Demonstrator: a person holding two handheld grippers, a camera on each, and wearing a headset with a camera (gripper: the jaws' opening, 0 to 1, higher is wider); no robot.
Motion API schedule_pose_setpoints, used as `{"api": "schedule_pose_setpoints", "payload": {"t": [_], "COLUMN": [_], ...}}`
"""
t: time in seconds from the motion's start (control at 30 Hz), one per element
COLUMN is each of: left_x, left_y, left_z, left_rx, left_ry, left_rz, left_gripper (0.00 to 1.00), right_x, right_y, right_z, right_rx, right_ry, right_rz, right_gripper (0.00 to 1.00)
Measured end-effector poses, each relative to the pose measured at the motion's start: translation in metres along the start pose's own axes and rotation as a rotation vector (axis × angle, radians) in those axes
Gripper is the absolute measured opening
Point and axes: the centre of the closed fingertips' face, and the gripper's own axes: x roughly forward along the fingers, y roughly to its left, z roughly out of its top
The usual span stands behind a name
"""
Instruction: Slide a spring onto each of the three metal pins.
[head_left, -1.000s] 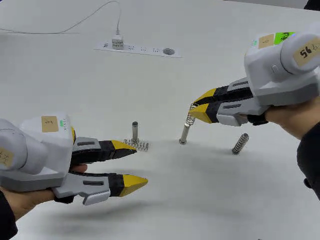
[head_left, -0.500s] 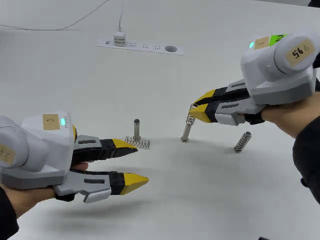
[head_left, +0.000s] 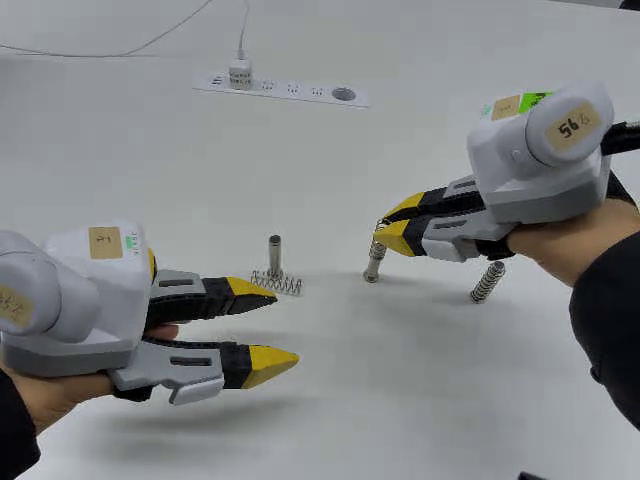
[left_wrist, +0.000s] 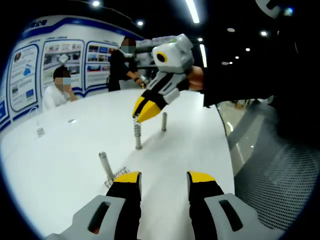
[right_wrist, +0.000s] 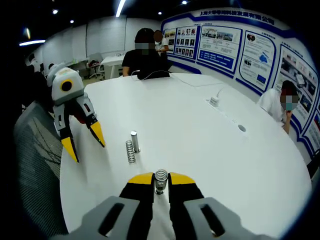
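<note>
Steel spring (head_left: 379, 243) is threaded over the top of the middle pin (head_left: 371, 268), axis near-upright. Right gripper (head_left: 388, 231) is pinched on it from the side, so the push is straight down. Third pin (head_left: 486, 282) looks already sprung. Last spring (head_left: 277, 284) lies flat beside the bare pin (head_left: 274, 254), just ahead of the left gripper (head_left: 285, 325), which is wide open and empty.

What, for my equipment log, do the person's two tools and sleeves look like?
The left tool and right tool match: white-grey bodies, grey links, black jaws tipped yellow. Each carries tan handwritten labels; the right adds a green sticker. The sleeves are dark.
</note>
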Motion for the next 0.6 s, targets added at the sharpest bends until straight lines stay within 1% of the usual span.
{"api": "schedule_pose_setpoints", "payload": {"t": [0.6], "left_x": [0.000], "left_y": [0.000], "left_z": [-0.001], "left_rx": [0.000], "left_ry": [0.002], "left_rz": [0.000], "left_gripper": [0.37], "right_x": [0.015], "right_y": [0.006], "right_z": [-0.020], "right_rx": [0.004], "right_ry": [0.051], "right_rz": [0.012], "right_gripper": [0.12]}}
